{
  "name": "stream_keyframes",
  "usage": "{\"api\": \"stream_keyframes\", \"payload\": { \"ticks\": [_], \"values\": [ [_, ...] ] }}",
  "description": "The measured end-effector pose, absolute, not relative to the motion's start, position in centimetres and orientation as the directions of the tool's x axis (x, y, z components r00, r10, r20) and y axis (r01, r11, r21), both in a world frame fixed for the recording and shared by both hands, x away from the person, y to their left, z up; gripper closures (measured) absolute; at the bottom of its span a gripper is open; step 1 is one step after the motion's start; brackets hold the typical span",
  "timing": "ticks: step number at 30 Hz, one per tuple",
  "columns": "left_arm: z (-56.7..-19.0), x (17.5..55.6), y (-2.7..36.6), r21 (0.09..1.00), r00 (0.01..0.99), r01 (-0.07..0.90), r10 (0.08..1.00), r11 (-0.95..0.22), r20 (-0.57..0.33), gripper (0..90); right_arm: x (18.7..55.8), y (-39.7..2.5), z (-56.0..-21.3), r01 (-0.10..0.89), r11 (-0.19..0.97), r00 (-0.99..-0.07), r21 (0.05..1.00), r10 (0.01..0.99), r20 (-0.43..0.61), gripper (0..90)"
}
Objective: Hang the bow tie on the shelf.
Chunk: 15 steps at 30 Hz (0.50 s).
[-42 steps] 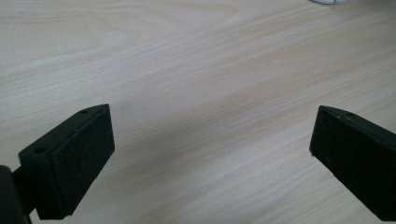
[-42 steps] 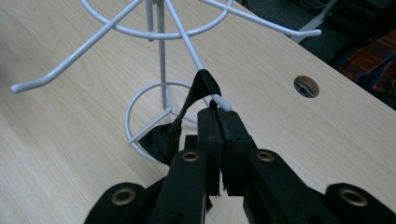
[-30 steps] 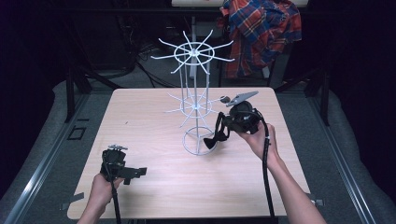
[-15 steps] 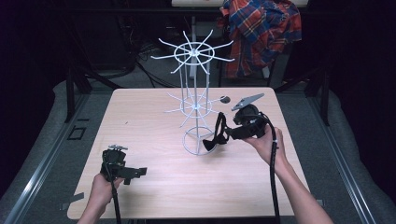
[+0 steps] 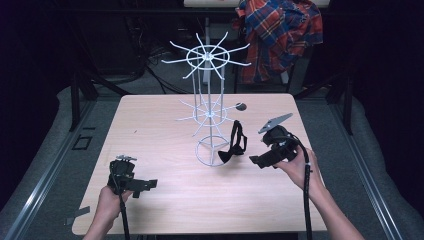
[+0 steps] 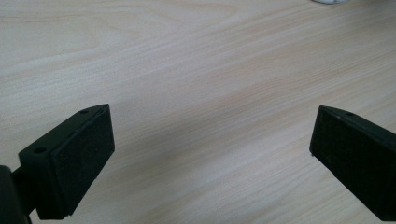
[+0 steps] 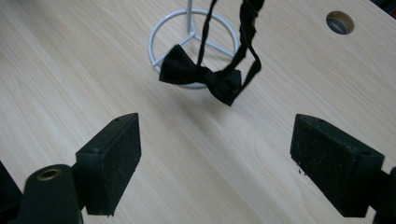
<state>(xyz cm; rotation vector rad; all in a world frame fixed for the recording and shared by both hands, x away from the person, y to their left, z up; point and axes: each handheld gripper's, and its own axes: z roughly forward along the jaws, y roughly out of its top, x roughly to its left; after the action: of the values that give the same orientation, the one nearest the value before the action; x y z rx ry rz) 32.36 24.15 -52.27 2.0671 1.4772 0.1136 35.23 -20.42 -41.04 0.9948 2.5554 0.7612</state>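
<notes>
Right tool (image 5: 257,161) sits with jaws wide and empty, just beside the black bow tie (image 7: 203,78), which already hangs by its strap from the white wire rack (image 5: 209,112). Hanging looks done to me; my left tool (image 5: 146,184) idles agape on the counter (image 5: 150,125).

A bow tie (image 5: 234,146) hangs on the wire rack (image 5: 210,107), mid-table (image 5: 150,130), left of the right hand-held gripper (image 5: 256,161).

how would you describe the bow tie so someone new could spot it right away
Find the white wire rack standing mid-table. The bow tie hangs by its strap from a lower arm on the rack's right side, dangling by the ring base, ahead of the open right tool. It is the only soft black cloth thing there.
</notes>
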Motion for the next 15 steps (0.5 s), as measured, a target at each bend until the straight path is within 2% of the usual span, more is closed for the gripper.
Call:
{"api": "stream_keyframes", "payload": {
  "ticks": [8, 15],
  "values": [
    [-52.3, 32.4, 24.1, 0.504, 0.38, 0.837, 0.888, -0.212, -0.258, 0.0, 33.6, -21.9, -42.7, 0.561, 0.623, -0.709, 0.546, 0.702, -0.072, 12.5],
    [-52.3, 32.4, 24.1, 0.504, 0.378, 0.838, 0.889, -0.209, -0.258, 0.0, 32.1, -22.9, -45.5, 0.585, 0.634, -0.71, 0.506, 0.702, -0.057, 9.8]
  ]
}}
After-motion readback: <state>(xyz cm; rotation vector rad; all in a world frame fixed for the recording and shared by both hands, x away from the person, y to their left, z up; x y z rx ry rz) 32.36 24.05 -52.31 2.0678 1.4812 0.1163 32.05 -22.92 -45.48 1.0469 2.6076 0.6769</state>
